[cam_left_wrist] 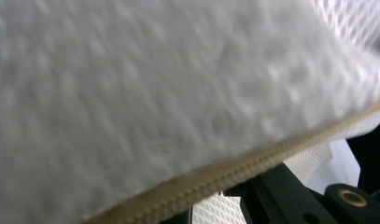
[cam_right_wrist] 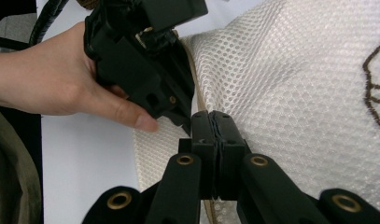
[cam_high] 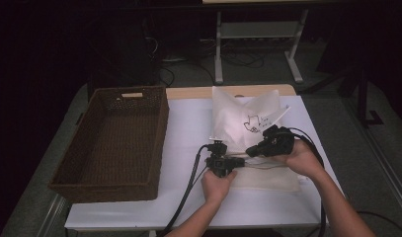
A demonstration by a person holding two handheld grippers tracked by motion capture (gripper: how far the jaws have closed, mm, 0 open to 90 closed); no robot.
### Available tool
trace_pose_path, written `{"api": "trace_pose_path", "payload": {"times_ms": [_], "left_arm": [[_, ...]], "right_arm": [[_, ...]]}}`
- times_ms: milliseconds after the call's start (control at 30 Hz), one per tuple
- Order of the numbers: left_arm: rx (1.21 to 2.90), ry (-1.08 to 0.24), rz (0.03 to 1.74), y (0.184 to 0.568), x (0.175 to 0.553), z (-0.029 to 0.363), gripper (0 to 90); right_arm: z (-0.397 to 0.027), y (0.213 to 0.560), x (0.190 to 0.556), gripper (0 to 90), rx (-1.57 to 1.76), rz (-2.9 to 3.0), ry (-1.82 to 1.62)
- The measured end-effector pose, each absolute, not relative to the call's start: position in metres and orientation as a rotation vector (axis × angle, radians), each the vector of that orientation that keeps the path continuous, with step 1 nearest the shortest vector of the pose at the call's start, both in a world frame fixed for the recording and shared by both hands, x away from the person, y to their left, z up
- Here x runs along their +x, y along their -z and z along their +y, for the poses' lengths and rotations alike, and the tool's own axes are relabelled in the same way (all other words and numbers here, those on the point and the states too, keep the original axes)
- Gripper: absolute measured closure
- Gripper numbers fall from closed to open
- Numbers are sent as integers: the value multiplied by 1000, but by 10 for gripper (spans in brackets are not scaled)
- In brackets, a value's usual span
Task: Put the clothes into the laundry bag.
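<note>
Right, both clamped on the mesh laundry bag (cam_high: 248, 123) on the worktop (cam_high: 188, 128): right hand-held gripper (cam_right_wrist: 214, 122) and left hand-held gripper (cam_high: 236, 161) at its zipper edge; keep tension even, pull slowly

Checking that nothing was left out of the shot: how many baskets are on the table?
1. The brown wicker basket stands on the table's left part, beside the white mesh bag. Nothing suggests another is hidden.

Right gripper (cam_right_wrist: 214, 126) fingers pinch the mesh bag (cam_right_wrist: 290, 79).
</note>
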State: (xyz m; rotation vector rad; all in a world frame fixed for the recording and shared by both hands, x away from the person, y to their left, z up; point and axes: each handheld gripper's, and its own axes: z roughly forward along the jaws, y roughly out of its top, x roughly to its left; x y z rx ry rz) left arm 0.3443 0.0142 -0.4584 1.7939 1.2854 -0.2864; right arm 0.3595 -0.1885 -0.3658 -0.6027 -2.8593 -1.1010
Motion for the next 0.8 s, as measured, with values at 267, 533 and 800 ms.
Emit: {"api": "trace_pose_path", "payload": {"times_ms": [267,533,800], "left_arm": [[1789,320,1258,450,335,13,748],[1759,321,1283,445,342,23,735],[1739,339,1295,447,345,23,725]], "right_arm": [[-189,373,360,862,-624,-2859,1099],[-201,358,347,779,-581,-2850,1230],[-206,365,318,700,-461,-2855,1259]]}}
